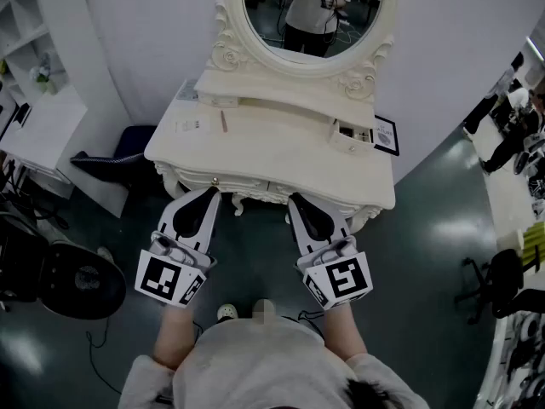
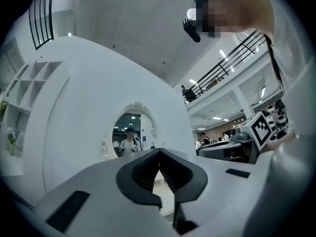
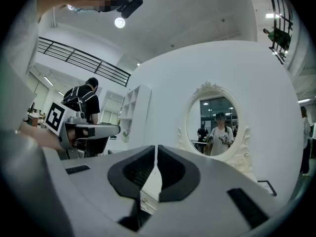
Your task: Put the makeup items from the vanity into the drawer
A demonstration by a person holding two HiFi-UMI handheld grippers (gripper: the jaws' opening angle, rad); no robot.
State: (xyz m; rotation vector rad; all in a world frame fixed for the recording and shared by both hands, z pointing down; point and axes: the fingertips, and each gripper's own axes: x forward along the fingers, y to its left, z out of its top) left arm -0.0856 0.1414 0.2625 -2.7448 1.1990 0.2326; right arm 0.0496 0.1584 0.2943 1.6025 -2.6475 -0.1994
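Left hand-held gripper (image 1: 208, 194) and right hand-held gripper (image 1: 295, 199) are closed and empty. Only the head view shows the slim pencil (image 1: 224, 122) beyond them on the tabletop (image 1: 281, 156).

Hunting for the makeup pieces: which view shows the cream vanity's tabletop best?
The head view: it looks down on the cream tabletop and a thin reddish stick there. Both gripper views sit low, showing the oval mirror and barely any tabletop.

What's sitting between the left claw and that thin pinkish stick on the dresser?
Nothing: in the head view, only bare vanity top separates the left gripper from the stick.
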